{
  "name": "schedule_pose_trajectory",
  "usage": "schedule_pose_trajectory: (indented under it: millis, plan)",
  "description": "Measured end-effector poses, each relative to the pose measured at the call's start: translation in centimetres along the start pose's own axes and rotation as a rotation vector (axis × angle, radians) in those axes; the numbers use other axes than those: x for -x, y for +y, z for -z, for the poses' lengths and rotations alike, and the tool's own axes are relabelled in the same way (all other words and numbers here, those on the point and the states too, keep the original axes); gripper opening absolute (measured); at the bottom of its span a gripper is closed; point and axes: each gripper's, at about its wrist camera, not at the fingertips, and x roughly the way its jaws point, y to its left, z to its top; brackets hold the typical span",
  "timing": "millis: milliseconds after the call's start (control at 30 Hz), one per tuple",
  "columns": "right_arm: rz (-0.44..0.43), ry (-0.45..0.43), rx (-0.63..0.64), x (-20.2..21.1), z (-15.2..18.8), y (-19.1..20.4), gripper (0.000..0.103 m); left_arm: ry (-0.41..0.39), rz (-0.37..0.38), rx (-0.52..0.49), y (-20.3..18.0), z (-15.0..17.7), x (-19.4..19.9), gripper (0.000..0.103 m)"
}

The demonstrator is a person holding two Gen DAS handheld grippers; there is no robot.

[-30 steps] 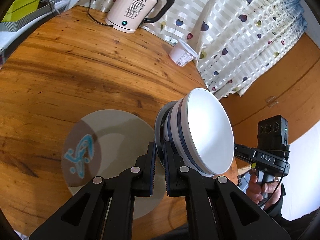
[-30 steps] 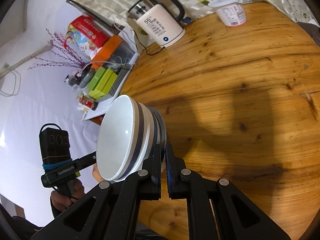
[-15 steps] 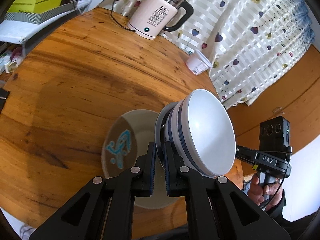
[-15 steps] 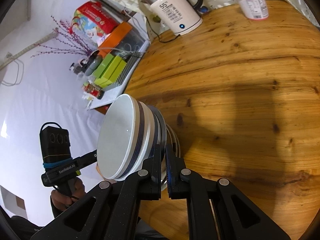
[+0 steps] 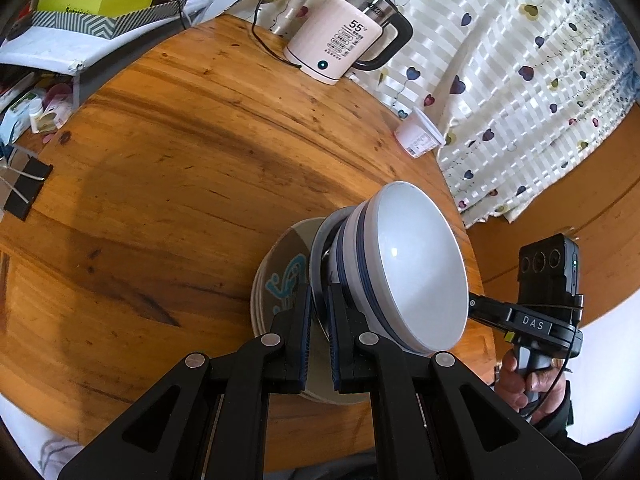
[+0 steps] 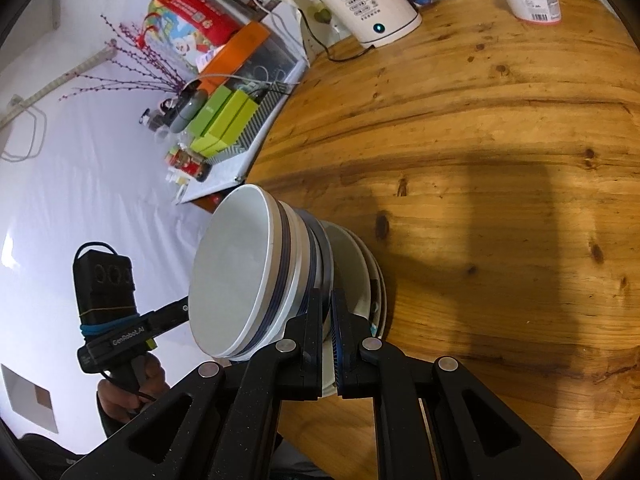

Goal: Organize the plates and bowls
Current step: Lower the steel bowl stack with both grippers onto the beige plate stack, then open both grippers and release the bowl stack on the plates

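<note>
**Item: nested bowls on a dark-rimmed plate, carried two-handed above a plate stack**

- **Load.** White bowls with navy bands, at least two nested, sit on a dark-rimmed plate. The whole set is held clear of the wooden surface.
- **Left gripper**. Fingers drawn together on the rim of the dark-rimmed plate at one side, bowls touching just beyond the pads.
- **Right gripper**. Likewise clamped on the plate rim from the opposite side. Each device shows in the other's view, hand on the handle.
- **Destination, judged.** A stack of pale plates, the top one bearing a blue motif, rests on the surface near its edge, directly beneath the carried set. Whether the two touch cannot be told.
- **Handling, judged.** Glazed ceramic: rigid, smooth, breakable, and heavy as a group. The bowls are only resting on the plate, not gripped, so any tilt could slide them off. Hold is best kept on the plate rim at two opposite points, both sides level.
- **Bystanders.** Electric kettle and a yogurt tub stand well apart at the far edge of the surface.
</note>
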Motion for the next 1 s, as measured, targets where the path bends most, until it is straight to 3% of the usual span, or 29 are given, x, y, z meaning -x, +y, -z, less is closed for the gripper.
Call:
schedule_pose_trajectory:
  millis: [700,1000]
  plan:
    - [0.022,0.0,0.04,0.2,0.1,0.6,0.008,-0.023,-0.016,0.013,0.3,0.2,0.2,0.007]
    - [0.045,-0.037,0.06,1.6,1.0,1.0,0.028,-0.062,-0.07,0.0,-0.1,0.8,1.1,0.01]
